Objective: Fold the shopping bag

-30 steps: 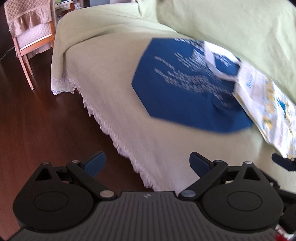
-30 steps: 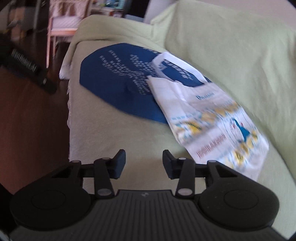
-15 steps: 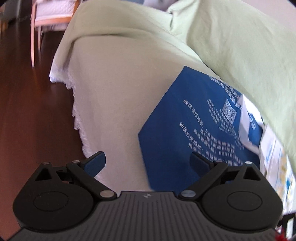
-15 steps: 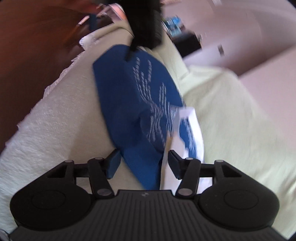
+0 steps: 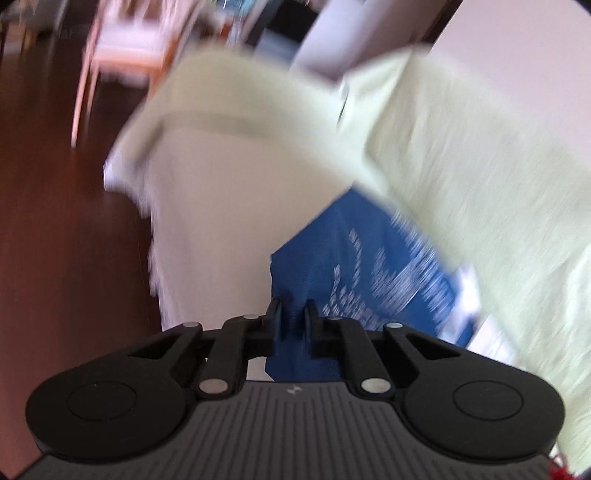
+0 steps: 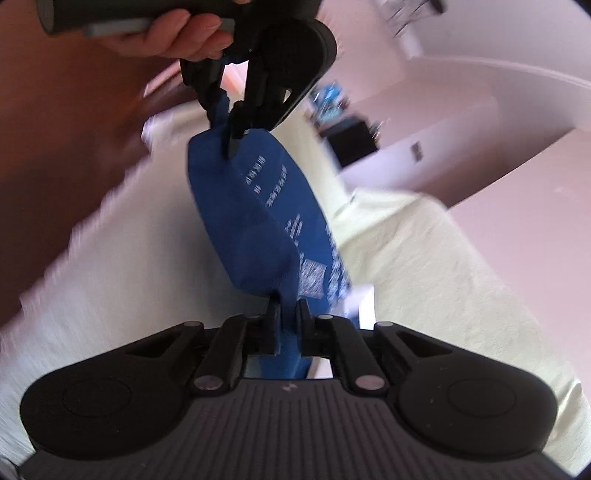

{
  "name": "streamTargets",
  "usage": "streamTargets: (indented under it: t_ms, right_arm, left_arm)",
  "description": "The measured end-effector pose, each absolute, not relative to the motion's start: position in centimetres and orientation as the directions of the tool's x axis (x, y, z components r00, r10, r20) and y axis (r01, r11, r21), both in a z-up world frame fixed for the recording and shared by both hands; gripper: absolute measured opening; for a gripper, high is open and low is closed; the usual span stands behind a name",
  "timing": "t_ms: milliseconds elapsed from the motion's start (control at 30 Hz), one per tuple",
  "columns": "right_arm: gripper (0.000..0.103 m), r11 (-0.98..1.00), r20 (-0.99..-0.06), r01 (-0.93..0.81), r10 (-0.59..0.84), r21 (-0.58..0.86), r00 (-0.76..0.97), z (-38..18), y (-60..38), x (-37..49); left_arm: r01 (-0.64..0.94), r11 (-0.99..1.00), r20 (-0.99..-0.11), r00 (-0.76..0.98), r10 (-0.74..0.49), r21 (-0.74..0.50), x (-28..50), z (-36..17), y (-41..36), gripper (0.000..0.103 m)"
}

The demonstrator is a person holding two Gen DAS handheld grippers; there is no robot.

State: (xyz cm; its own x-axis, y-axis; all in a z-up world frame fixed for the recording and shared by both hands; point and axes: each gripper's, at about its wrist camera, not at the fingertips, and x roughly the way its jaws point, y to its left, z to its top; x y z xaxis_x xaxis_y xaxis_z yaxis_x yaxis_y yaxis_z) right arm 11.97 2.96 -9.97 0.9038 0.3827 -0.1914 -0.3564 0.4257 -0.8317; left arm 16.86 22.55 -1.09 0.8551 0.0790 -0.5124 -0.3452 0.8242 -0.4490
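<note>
The right gripper point(image 6: 287, 317), its jaws just having closed, is pinching the near edge of the blue shopping bag point(image 6: 258, 206). The bag is stretching above the pale green sofa cover point(image 6: 424, 266). At its far end the left gripper point(image 6: 225, 122), likewise just closed, is clamping the fabric, a hand point(image 6: 177, 33) holding it.

A sofa draped in a pale green cover point(image 5: 236, 206) with a fringed white hem stands on a dark wooden floor point(image 5: 55, 266), and on its seat lies a blue shopping bag point(image 5: 369, 266) with white print, one end lifted.
</note>
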Motion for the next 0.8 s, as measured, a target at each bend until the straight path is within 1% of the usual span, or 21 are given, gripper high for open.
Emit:
streamTargets:
  t_ms: [67,100,167,200,267,300,367,400,433,467,500,533,567,600,633,667,700,767,800]
  right_arm:
    - [0.004,0.506,-0.129,-0.319,0.374,-0.801,0.918,-7.5,2.9,11.2]
    - [0.004,0.549,-0.102,-0.296,0.356,-0.782,0.929,-6.2,2.7,11.0]
    - [0.004,0.628,-0.044,-0.244,0.316,-0.739,0.948,-3.4,1.9,11.1]
    - [0.004,0.674,-0.003,-0.205,0.288,-0.710,0.958,-1.6,1.0,10.8]
    - [0.004,0.731,0.071,-0.134,0.242,-0.669,0.968,1.2,-0.8,10.3]
    - [0.004,0.766,0.117,-0.083,0.202,-0.637,0.972,3.0,-2.2,10.0]
    - [0.004,0.819,0.178,0.003,0.121,-0.574,0.977,5.5,-4.9,9.0]
    - [0.004,0.851,0.206,0.061,0.056,-0.521,0.977,6.9,-7.0,8.1]
    - [0.004,0.880,0.206,0.101,-0.004,-0.464,0.979,7.8,-9.1,7.1]
    - [0.004,0.903,0.186,0.129,-0.056,-0.410,0.981,8.3,-11.1,6.1]
    - [0.004,0.921,0.164,0.159,-0.106,-0.355,0.981,8.8,-13.1,5.0]
    - [0.004,0.935,0.138,0.190,-0.155,-0.300,0.978,9.3,-15.1,4.0]
    - [0.004,0.944,0.081,0.234,-0.221,-0.231,0.972,8.9,-17.6,2.5]
    - [0.004,0.944,-0.003,0.290,-0.294,-0.156,0.956,8.0,-20.4,0.8]
    - [0.005,0.938,-0.063,0.330,-0.338,-0.110,0.939,7.2,-22.2,-0.3]
    - [0.005,0.919,-0.161,0.390,-0.393,-0.053,0.905,5.5,-24.7,-1.8]
    - [0.005,0.890,-0.271,0.455,-0.438,0.001,0.857,3.5,-27.3,-3.5]
    - [0.005,0.829,-0.440,0.556,-0.475,0.068,0.762,0.1,-31.4,-6.1]
    - [0.006,0.799,-0.505,0.594,-0.477,0.092,0.720,-1.4,-33.2,-7.4]
  left_arm:
    - [-0.281,0.864,-0.437,0.896,0.081,-0.417,15.7,2.8,21.6,0.010]
    - [-0.220,0.896,-0.370,0.926,0.068,-0.387,15.1,5.8,20.4,0.010]
    - [-0.149,0.926,-0.296,0.954,0.042,-0.347,14.6,9.1,18.2,0.010]
    - [-0.084,0.945,-0.216,0.976,0.014,-0.317,13.9,12.2,16.0,0.010]
    - [0.028,0.955,-0.110,0.992,-0.063,-0.294,12.8,16.2,12.7,0.010]
    - [0.087,0.956,-0.070,0.991,-0.111,-0.282,12.3,17.9,11.0,0.010]
    - [0.221,0.945,0.014,0.974,-0.225,-0.242,11.0,21.2,6.7,0.011]
    - [0.263,0.938,0.029,0.964,-0.263,-0.225,10.6,21.8,5.1,0.011]
    - [0.317,0.926,0.043,0.948,-0.315,-0.204,10.2,22.6,3.0,0.011]
    - [0.379,0.907,0.047,0.925,-0.377,-0.183,9.8,23.0,0.4,0.011]
    - [0.463,0.871,0.024,0.885,-0.465,-0.165,9.4,22.6,-3.4,0.012]
    - [0.543,0.827,-0.001,0.836,-0.549,-0.149,9.1,22.3,-7.3,0.017]
    - [0.606,0.783,-0.026,0.788,-0.615,-0.139,8.8,21.8,-10.6,0.023]
    - [0.639,0.757,-0.057,0.757,-0.650,-0.138,8.5,21.0,-12.7,0.023]
    - [0.689,0.712,-0.112,0.703,-0.702,-0.136,8.1,19.5,-15.9,0.025]
    - [0.733,0.667,-0.174,0.645,-0.744,-0.135,7.6,17.7,-19.1,0.029]
    - [0.766,0.629,-0.253,0.587,-0.769,-0.133,6.7,15.2,-22.3,0.030]
    - [0.826,0.546,-0.403,0.455,-0.794,-0.141,4.7,10.2,-28.5,0.033]
    - [0.854,0.500,-0.466,0.387,-0.796,-0.146,2.3,7.4,-30.7,0.036]
